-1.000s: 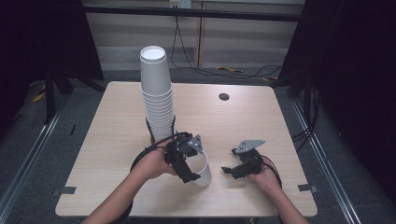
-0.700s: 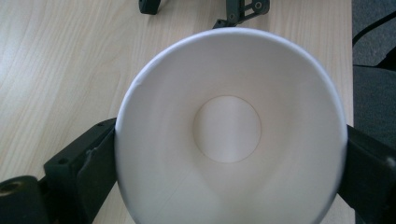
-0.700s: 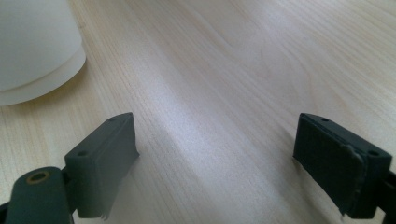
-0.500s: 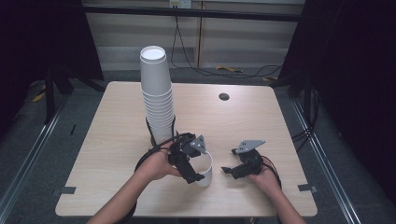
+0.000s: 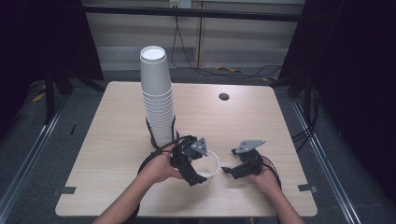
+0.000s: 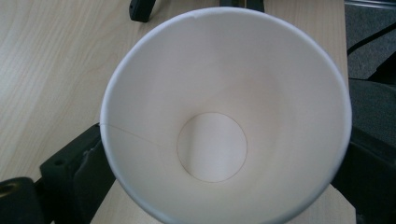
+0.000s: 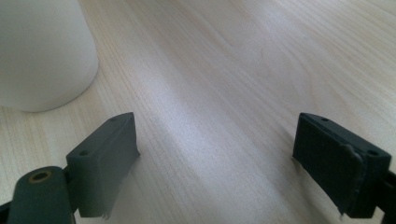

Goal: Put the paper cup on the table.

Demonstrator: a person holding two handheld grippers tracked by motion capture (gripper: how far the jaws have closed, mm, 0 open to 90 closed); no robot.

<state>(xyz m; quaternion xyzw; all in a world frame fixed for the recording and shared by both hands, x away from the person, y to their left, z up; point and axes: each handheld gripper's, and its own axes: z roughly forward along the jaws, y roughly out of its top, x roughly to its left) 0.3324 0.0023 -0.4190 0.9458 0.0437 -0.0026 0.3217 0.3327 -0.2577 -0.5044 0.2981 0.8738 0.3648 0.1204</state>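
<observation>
- Single paper cup (image 5: 208, 164) sat at the near middle of the bench (image 5: 107, 135), just in front of the tall cup stack (image 5: 158, 100) and apart from it
- Left gripper (image 5: 192, 163) pinched the cup across its wall; in the left gripper view the black jaws pressed both sides of the cup (image 6: 224, 116), just below the rim
- Right gripper (image 5: 233, 170) spread wide, nothing between the jaws, low over bare bench just beside the cup; its own view caught the cup's wall (image 7: 42, 51) at upper left
- Handling, judged: empty thin paper, very light, wall soft and easy to crush or go oval; smooth outside may slip; rolled rim is the stiffest part, so hold just under the rim, light squeeze
- Side seam visible inside, no obvious dents
- Orientation: mouth faced up and tipped toward the person, looking straight into the left gripper camera; base circle seen dead centre
- Long axis ran rim to base, roughly along the left gripper's line of sight, tilted off vertical; whether the base touched the bench could not be told
</observation>
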